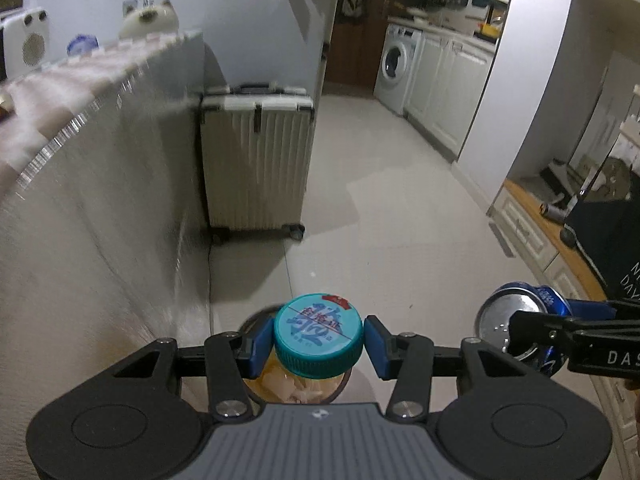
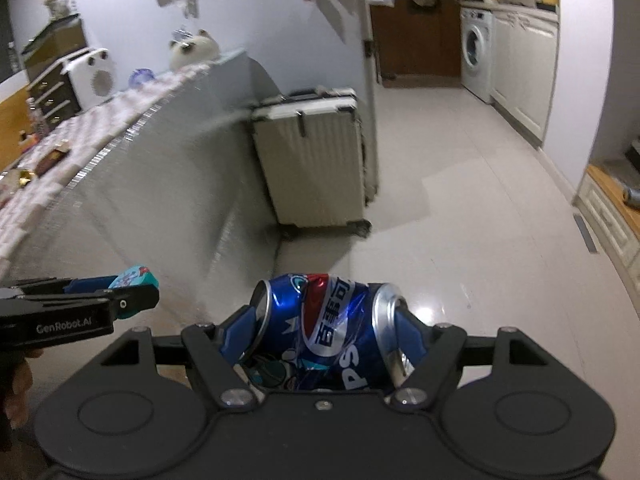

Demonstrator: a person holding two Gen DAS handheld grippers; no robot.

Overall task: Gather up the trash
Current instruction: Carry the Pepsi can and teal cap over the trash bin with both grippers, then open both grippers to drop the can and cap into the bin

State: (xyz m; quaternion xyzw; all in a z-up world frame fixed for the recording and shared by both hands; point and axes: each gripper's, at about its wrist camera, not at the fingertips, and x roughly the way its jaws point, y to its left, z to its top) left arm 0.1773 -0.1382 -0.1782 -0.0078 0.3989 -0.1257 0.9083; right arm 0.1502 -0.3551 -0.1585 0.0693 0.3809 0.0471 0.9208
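My left gripper (image 1: 319, 339) is shut on the teal cap of a plastic bottle (image 1: 319, 332) with yellowish contents, its blue pads pressing the cap from both sides. A dented blue Pepsi can (image 2: 326, 332) lies sideways in my right gripper (image 2: 326, 330), whose blue pads press on its two ends. The same can (image 1: 520, 320) and the right gripper (image 1: 532, 332) show at the right edge of the left wrist view. In the right wrist view, the left gripper (image 2: 124, 300) with the teal cap (image 2: 136, 280) shows at the left. Both are held above the floor.
A counter draped in grey cloth (image 1: 100, 200) runs along the left, with small items on top. A pale ribbed suitcase (image 1: 256, 160) stands against its end. Light tiled floor (image 2: 460, 220) stretches ahead to a washing machine (image 1: 394, 68). A low cabinet (image 1: 532, 236) sits at the right.
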